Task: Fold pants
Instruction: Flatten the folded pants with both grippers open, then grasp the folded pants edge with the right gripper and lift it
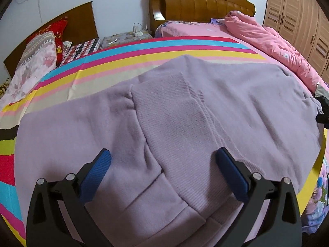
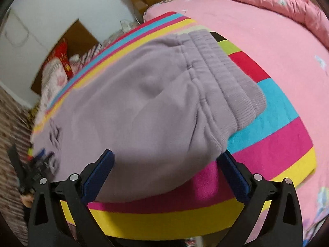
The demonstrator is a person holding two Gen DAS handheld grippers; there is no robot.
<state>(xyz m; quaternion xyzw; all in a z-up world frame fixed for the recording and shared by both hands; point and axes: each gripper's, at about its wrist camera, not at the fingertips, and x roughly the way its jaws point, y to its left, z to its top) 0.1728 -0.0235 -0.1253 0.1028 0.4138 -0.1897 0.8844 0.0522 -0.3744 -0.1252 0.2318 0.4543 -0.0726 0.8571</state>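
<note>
Lilac sweatpants (image 1: 185,107): ribbed cuffs show left-view centre, waistband (image 2: 222,78) right-view upper right; both hand-held grippers (image 1: 163,158) (image 2: 164,158) gape wide, empty.

The pants (image 1: 185,107) are laid flat on a blanket (image 1: 123,55) spread over the bed (image 1: 195,30). A quilt (image 1: 267,39) is heaped along the bed's right side. The headboard (image 1: 201,4) stands behind, a nightstand (image 1: 123,38) to its left, and a wardrobe (image 1: 298,20) at far right.
</note>
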